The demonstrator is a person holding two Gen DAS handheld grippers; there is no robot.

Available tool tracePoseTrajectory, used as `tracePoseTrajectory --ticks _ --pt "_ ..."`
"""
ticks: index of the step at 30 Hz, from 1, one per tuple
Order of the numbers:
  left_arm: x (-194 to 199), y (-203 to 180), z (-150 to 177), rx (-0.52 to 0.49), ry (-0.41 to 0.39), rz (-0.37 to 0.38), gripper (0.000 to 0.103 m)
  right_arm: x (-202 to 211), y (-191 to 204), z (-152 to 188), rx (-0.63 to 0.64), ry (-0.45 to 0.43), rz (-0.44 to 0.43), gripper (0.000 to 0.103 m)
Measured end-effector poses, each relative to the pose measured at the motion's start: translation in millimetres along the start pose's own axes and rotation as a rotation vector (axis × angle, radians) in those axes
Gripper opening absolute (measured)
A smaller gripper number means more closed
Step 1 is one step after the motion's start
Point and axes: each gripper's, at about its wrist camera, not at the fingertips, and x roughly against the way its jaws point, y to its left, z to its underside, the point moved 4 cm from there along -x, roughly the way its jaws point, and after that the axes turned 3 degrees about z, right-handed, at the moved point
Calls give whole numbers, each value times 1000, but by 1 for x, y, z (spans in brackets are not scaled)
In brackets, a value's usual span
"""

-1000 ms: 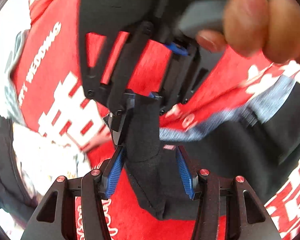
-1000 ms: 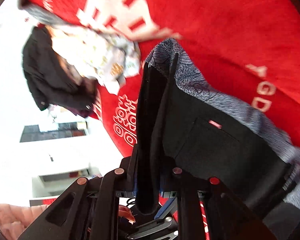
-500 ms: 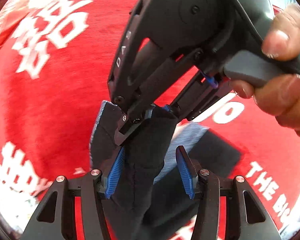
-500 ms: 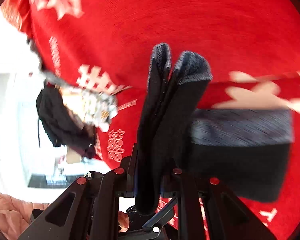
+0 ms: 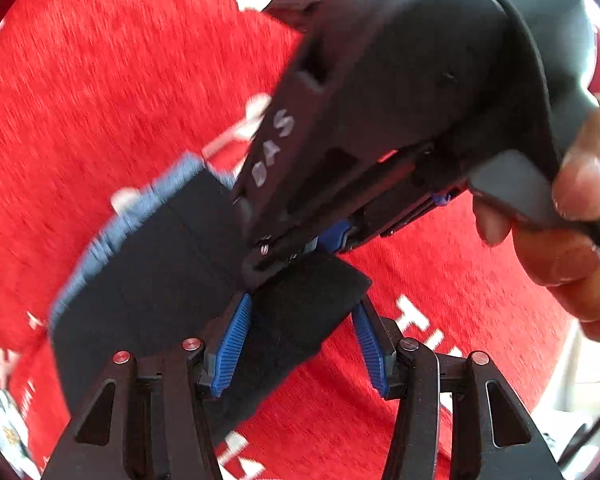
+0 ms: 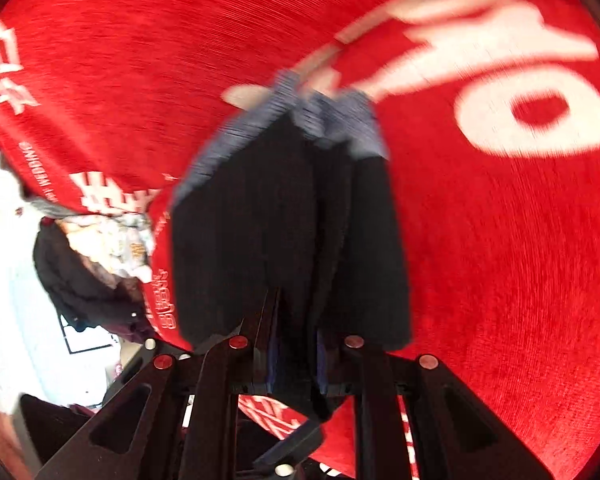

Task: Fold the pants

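The black pants (image 5: pixel 152 272) with a grey-blue band hang folded above the red cloth. My right gripper (image 5: pixel 284 256) crosses the left wrist view from the upper right, with a person's hand (image 5: pixel 572 220) on its handle, and its tips clamp the fold's top edge. In the right wrist view my right gripper (image 6: pixel 296 352) is shut on the pants (image 6: pixel 284 220), which hang in front of it, band end farthest. My left gripper (image 5: pixel 300 344) stands open around a thick fold. Its left blue pad (image 5: pixel 232 344) touches the fabric, and red cloth shows beside the right pad.
A red cloth (image 5: pixel 100 100) with white lettering covers the surface under both grippers (image 6: pixel 500 260). At its left edge lies a pile of clothes (image 6: pixel 100 264), one white and patterned, one black. A pale floor lies beyond that edge.
Both grippers have carried the pants across the red cloth, away from the clothes pile. The pants have gone from spread out to a compact hanging fold. Neither gripper's jaws have changed.
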Motion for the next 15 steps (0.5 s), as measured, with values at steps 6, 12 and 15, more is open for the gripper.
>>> tracePoseTrajectory --ticks 6,12,15 --pt "27 35 14 49 16 15 54 3 -3 4 17 -38 54 22" --pt "46 147 43 336 25 -131 54 31 14 -2 68 -157 389 31" --pt "41 215 75 530 50 -183 54 46 31 -18 51 -239 311 34"
